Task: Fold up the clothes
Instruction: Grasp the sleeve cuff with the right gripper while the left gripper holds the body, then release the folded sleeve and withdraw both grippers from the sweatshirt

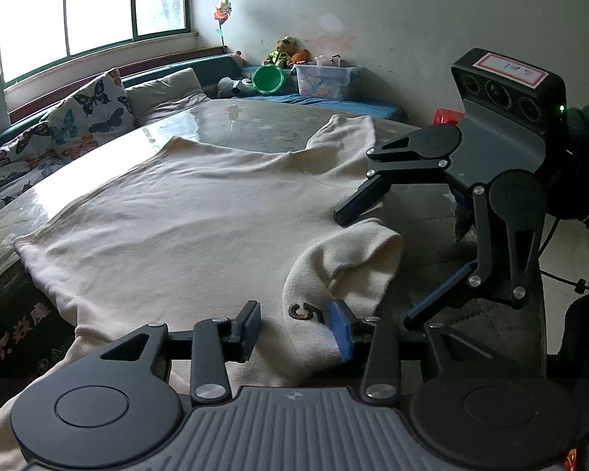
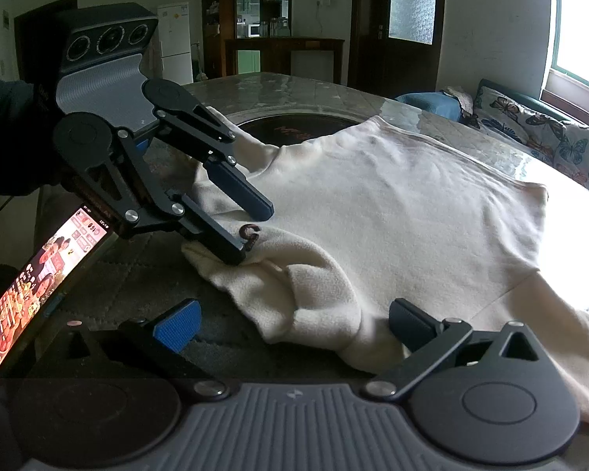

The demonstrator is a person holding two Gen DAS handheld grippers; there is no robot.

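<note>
The left gripper [image 1: 296, 327], jaws partly apart, straddles the folded sleeve [image 1: 345, 271] at lower centre without pinching it. The right gripper [image 2: 294, 324], spread wide and holding nothing, tilts down over the sleeve's cuff; the cream sweater [image 1: 184, 212] lies spread across the table [image 1: 231, 117] beyond.

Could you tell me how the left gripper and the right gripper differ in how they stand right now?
1. The left gripper has its jaws only partly apart; the right gripper has them spread wide.
2. The left gripper straddles the folded sleeve by its brown embroidered mark; the right gripper straddles the sleeve's cuff end.
Both are open, tilted down over the cream sweatshirt, and grip nothing.
</note>
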